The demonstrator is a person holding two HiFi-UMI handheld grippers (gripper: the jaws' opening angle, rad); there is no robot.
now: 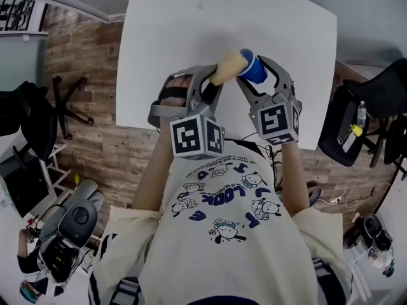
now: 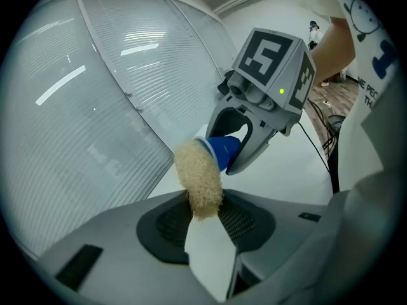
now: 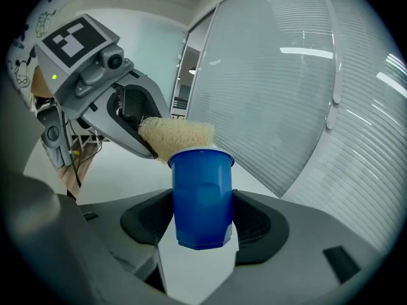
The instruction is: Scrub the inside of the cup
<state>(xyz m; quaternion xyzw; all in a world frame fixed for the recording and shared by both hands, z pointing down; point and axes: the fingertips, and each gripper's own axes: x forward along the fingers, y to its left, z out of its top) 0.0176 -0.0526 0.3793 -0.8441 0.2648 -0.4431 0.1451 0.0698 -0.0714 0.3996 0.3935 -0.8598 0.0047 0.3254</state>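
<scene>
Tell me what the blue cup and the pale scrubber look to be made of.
Blue cup: probably plastic, smooth and slightly glossy, with a rolled rim and a faceted base. Scrubber: seemingly a loofah-like or coarse fibre pad, matt pale yellow, with a rough, grainy surface; the exact fibre cannot be told.

One cup [image 3: 202,199], one sponge [image 2: 198,176]

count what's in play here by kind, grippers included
grippers: 2, the left gripper and the right gripper
blue cup: 1
scrubbing sponge: 1
white table: 1
total: 5
</scene>
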